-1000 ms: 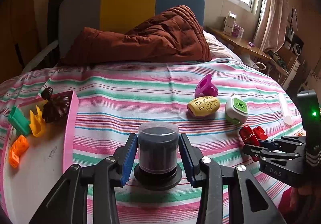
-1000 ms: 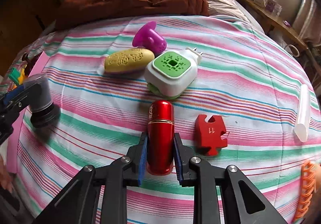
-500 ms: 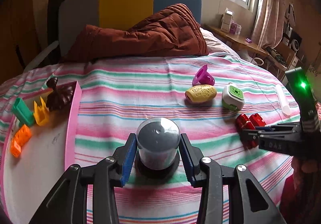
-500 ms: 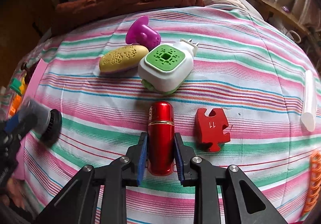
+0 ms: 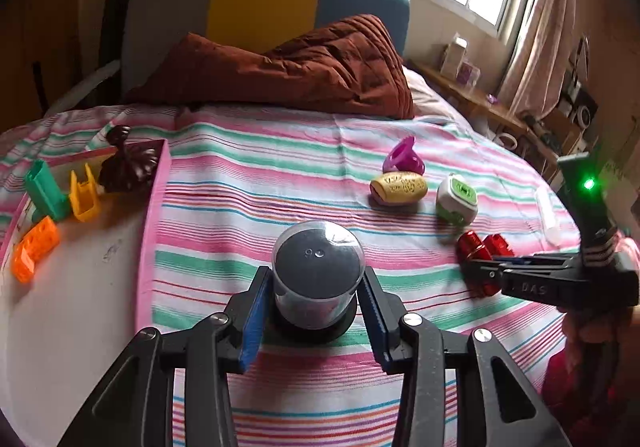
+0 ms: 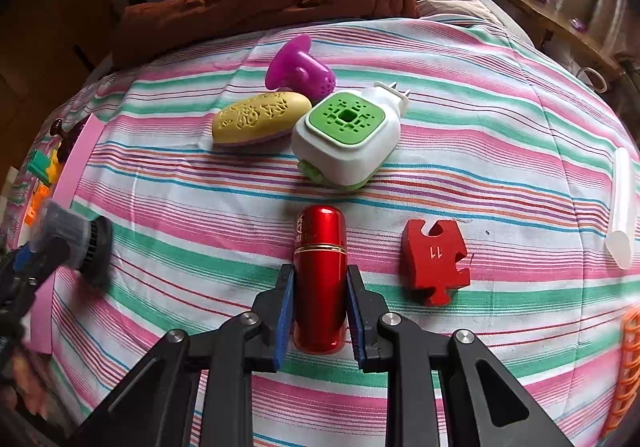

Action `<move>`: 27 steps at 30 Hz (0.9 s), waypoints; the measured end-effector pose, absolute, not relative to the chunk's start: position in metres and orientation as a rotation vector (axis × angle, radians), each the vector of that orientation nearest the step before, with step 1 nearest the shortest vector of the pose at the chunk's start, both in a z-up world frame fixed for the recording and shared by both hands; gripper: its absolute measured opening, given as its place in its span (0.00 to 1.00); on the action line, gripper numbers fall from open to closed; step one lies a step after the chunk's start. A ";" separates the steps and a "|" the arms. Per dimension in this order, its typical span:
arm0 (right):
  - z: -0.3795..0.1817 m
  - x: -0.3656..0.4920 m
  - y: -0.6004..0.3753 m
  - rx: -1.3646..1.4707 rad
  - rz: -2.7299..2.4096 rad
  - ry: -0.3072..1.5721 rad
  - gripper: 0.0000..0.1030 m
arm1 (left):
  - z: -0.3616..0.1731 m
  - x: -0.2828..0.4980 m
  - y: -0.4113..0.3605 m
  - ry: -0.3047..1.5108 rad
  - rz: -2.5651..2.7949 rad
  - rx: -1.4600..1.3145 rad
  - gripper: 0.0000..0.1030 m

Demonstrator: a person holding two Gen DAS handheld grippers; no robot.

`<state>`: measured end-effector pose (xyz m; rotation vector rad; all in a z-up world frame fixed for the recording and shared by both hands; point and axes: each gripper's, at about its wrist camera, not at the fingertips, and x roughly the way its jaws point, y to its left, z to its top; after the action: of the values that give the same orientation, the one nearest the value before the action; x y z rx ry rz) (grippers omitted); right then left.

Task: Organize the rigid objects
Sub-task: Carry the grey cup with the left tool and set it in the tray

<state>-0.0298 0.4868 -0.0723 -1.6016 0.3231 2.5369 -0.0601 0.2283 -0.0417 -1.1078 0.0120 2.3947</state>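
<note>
My left gripper [image 5: 316,289] is shut on a clear-capped dark jar [image 5: 318,271] with a black base, its blue pads pressed to the jar's sides. It sits just right of the tray's pink rim. The right wrist view shows this jar [image 6: 76,241] tilted at the far left. My right gripper [image 6: 320,287] is shut on a shiny red lipstick tube [image 6: 320,267] that lies lengthwise on the striped bedspread [image 6: 480,151]. In the left wrist view, the right gripper [image 5: 478,277] grips the red tube [image 5: 470,243] at right.
A pink-rimmed white tray [image 5: 154,215] at left holds green, yellow and orange pieces and a brown item [image 5: 128,165]. On the bedspread lie a red puzzle piece [image 6: 434,261], a green-white plug-in device [image 6: 346,135], a yellow oval [image 6: 260,119], a purple funnel [image 6: 298,69] and a white tube [image 6: 622,207]. A brown quilt [image 5: 320,71] lies behind.
The left gripper has carried the jar leftward toward the tray and tipped it, so the cap's top now faces the camera. The right gripper stays shut on the red tube.
</note>
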 end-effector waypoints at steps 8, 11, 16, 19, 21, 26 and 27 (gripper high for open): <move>-0.074 -0.031 0.487 -1.596 2.528 0.327 0.24 | -0.021 -0.050 0.195 -0.078 2.406 -1.079 0.42; -0.073 -0.030 0.487 -1.593 2.530 0.311 0.24 | -0.009 -0.048 0.179 -0.110 2.424 -1.057 0.42; -0.071 -0.028 0.484 -1.581 2.536 0.276 0.24 | 0.004 -0.056 0.148 -0.128 2.486 -1.033 0.42; -0.070 -0.027 0.480 -1.582 2.541 0.244 0.24 | 0.001 -0.069 0.124 -0.156 2.530 -1.071 0.42; -0.069 -0.026 0.479 -1.576 2.548 0.230 0.24 | -0.004 -0.077 0.111 -0.166 2.546 -1.104 0.42; -0.067 -0.026 0.479 -1.559 2.552 0.230 0.24 | -0.019 -0.103 0.083 -0.153 2.590 -1.209 0.42; -0.068 -0.026 0.479 -1.559 2.547 0.231 0.24 | -0.022 -0.109 0.080 -0.141 2.591 -1.229 0.42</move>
<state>-0.0260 0.4795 -0.0678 -1.5595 0.2312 2.5470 -0.1088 0.0801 -0.0220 -1.2290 -0.1412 2.5907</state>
